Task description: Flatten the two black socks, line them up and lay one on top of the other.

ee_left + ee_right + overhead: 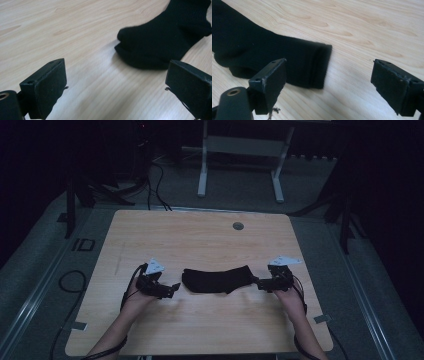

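A black sock [217,280] is laid flat across the middle of the wooden surface [200,235], between the two tools. The left tool [172,289] is held wide and empty just off the toe, the right tool [256,282] wide and empty just beside the cuff. A single layer could be pinched, or the cloth dragged and bunched, if a jaw is lowered unevenly. Ample bare room is left all round; the surface's edges are well apart from the sock.

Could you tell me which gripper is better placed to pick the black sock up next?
Probably the right gripper: open, nearly at the sock cuff. The left gripper, also open, stands farther off the toe.
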### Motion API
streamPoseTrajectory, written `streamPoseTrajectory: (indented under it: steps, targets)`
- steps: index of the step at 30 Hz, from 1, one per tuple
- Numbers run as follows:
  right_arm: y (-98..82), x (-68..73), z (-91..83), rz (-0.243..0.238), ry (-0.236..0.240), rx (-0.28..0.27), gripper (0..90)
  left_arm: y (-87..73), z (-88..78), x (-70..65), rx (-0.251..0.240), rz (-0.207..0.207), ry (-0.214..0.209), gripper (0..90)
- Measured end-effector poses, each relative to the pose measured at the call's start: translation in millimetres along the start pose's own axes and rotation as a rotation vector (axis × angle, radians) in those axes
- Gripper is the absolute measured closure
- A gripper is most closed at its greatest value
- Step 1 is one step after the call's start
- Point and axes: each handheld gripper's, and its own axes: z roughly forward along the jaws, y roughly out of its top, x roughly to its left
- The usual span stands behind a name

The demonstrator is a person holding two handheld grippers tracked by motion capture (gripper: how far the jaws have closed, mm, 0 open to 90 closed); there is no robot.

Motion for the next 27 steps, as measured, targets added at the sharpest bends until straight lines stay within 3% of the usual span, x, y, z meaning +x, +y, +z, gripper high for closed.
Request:
streamPoseTrajectory:
  steps: [8,18,27]
  targets:
    - [-20.6,-10.1,-11.3,0.009,-0.02,0.016,13.0,-16.7,-15.6,4.6,-0.017,-0.034,0.003,3.9]
    - [-41.4,-21.4,-22.1,0.037,-0.039,0.038,13.4,-33.4,-28.0,8.9,-0.002,-0.057,0.015,4.0]
    - [-60.7,-25.0,-44.4,0.062,-0.058,0.041,13.5,-54.1,-49.7,13.0,-0.004,-0.083,0.041,4.0]
